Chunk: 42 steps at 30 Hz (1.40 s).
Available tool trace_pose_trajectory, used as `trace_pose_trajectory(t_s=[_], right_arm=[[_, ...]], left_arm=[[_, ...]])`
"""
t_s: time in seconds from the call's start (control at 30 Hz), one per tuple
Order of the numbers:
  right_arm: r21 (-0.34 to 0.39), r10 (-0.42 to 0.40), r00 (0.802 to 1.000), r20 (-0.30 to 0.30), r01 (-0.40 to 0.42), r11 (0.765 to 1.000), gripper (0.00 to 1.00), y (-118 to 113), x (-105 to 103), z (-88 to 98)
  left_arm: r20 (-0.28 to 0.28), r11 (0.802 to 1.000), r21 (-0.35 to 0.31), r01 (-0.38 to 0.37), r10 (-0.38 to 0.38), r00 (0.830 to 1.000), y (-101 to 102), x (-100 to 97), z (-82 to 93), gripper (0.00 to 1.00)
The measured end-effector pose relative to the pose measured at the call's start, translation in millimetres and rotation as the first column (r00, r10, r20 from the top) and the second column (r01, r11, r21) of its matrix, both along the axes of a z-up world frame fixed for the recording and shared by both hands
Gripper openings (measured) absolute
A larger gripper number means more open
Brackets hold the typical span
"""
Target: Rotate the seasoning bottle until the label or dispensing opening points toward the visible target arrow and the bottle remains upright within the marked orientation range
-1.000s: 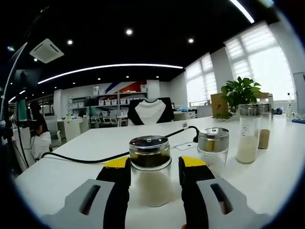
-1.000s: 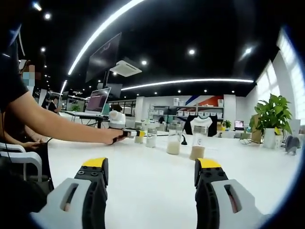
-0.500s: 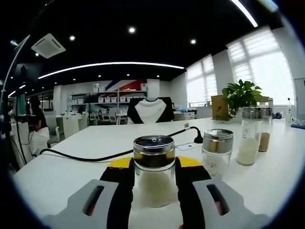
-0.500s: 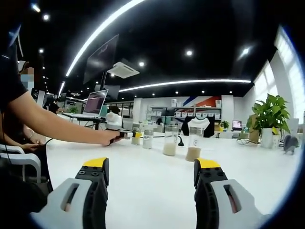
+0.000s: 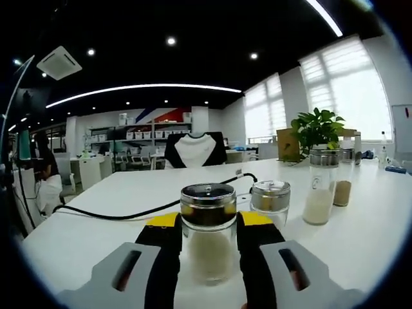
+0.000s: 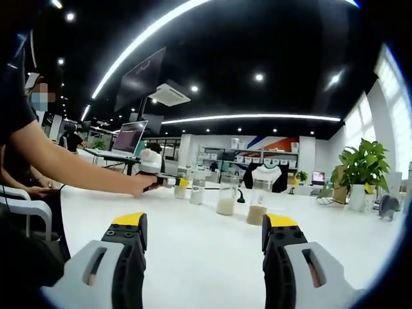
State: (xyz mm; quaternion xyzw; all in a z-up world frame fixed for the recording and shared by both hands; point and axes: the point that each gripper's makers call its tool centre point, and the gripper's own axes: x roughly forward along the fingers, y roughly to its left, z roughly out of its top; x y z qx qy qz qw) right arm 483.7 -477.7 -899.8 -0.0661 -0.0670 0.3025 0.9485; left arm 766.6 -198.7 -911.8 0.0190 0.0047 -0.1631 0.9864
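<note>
seasoning bottle [image 5: 207, 239], base hidden between left tongs [image 5: 206, 241]

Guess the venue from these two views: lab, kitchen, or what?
Most likely an open-plan office or demo space, not a kitchen. A long white table carries the seasoning bottle; behind it stand shelving with boxes and a potted plant, and a laptop sits on a desk in the right gripper view.

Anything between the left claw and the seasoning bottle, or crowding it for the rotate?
Nothing between them: the left claw is shut on the seasoning bottle, a jaw on each side. The shorter metal-lidded jar stands apart, behind and to its right. I see no target arrow on the white table.
</note>
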Motion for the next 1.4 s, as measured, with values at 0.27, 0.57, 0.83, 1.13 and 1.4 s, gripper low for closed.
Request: trace_pose_trajectory(t_s=[0.27, 0.57, 0.83, 1.13, 1.4], right_arm=[[0.018, -0.009, 1.0, 0.002, 0.009, 1.0, 0.72, -4, 0, 3.1], [0.029, -0.006, 1.0, 0.001, 0.005, 1.0, 0.72, -2, -1, 3.6], [0.068, 0.013, 1.0, -0.01, -0.012, 0.998, 0.68, -1, -2, 5.7], [0.08, 0.034, 0.999, -0.026, -0.032, 0.996, 0.66, 7, -4, 3.1], [0.08, 0.088, 0.995, -0.048, -0.084, 0.993, 0.64, 25, -8, -3.0]], left_arm=[[0.028, 0.999, 0.016, 0.033, -0.033, 0.999, -7, -20.4, 13.7, 0.35], [0.022, 0.995, 0.04, 0.096, -0.097, 0.995, -23, -55.2, 19.3, 0.35], [0.002, 0.986, 0.002, 0.168, -0.168, 0.986, -38, -86.8, 27.5, 0.35], [-0.013, 0.972, -0.062, 0.227, -0.228, 0.973, -49, -114.7, 30.2, 0.35], [-0.027, 0.944, -0.094, 0.315, -0.318, 0.948, -64, -145.7, 32.0, 0.35]])
